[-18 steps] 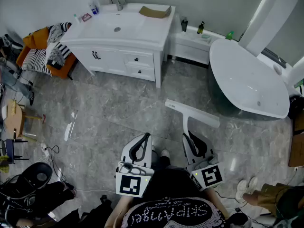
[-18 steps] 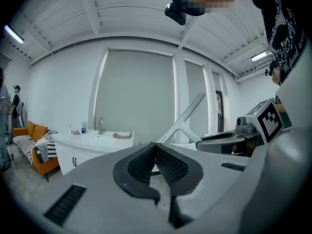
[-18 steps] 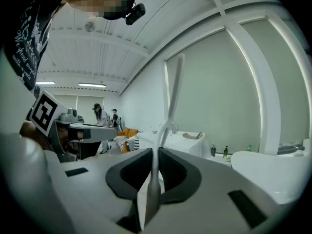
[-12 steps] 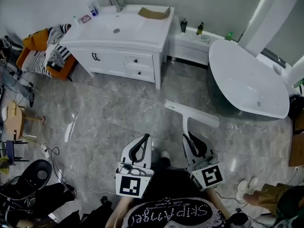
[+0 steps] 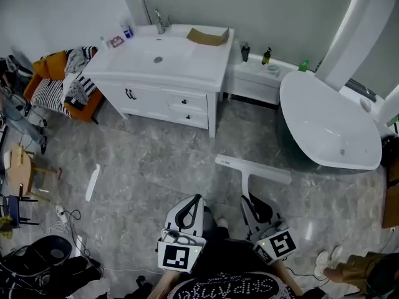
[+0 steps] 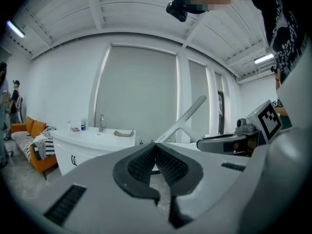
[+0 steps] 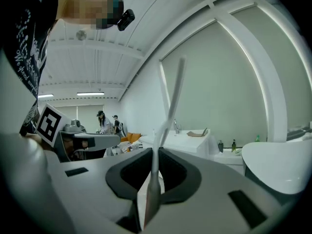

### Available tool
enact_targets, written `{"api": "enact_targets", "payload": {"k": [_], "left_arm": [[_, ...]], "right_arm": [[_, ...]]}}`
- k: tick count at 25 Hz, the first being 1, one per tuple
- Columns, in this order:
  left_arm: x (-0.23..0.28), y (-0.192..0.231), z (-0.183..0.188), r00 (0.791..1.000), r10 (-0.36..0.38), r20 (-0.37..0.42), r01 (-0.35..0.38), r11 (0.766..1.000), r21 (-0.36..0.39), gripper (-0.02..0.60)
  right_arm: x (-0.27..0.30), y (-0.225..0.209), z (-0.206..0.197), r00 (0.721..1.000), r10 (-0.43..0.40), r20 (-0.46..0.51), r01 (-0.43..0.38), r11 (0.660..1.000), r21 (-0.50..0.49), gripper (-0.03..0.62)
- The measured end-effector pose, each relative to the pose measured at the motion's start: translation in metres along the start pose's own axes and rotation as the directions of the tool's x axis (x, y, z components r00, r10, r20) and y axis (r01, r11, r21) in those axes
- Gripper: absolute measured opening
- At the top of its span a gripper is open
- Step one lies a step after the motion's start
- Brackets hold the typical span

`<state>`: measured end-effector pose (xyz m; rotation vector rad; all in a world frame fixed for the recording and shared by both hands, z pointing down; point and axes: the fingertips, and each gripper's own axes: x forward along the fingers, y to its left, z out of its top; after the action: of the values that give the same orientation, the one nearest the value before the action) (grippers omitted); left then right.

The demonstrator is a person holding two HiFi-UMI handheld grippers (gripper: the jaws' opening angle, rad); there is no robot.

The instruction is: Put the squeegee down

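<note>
Grey marble-look floor all over, bathroom setup, with cables and dark clutter down by the near left corner. Closest in, the left gripper is clenched with nothing in it, pads meeting at the tips. Right gripper sits just beside it, clamped on the squeegee handle. From its own view the thin handle runs straight up out between the pads. So the squeegee is held out over the floor, blade crossways at the far end, not set down yet. Past that there's a white vanity with a faucet and a scrap of cardboard on top. A low shelf with bottles sits right of it, then a white tub. An orange couch is off left, all of it against the far wall.
</note>
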<state>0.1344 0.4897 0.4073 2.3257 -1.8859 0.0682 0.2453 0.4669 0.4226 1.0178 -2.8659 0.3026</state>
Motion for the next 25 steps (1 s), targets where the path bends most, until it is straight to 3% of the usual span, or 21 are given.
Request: {"api": "enact_targets", "payload": {"k": [4,11,17,25], "left_arm": [[0.018,0.032,0.010,1.000,-0.029,-0.010,0.029,0.999,0.017,0.005],[0.048,0.095,0.035,0.999,-0.049,0.006,0.049,0.997,0.056,0.005],[0.063,0.126,0.037,0.998,-0.057,0.000,0.057,0.997,0.052,0.005],[0.081,0.154,0.034,0.999,-0.044,-0.025,0.045,0.999,0.028,0.005]], "right_arm": [[0.038,-0.003,0.015,0.999,-0.018,0.029,0.017,0.999,0.043,0.054],[0.096,-0.010,0.044,0.997,-0.048,0.063,0.046,0.998,0.030,0.054],[0.124,-0.020,0.038,0.994,-0.098,0.046,0.095,0.992,0.079,0.054],[0.156,-0.025,0.036,0.995,-0.099,0.007,0.098,0.991,0.085,0.054]]}}
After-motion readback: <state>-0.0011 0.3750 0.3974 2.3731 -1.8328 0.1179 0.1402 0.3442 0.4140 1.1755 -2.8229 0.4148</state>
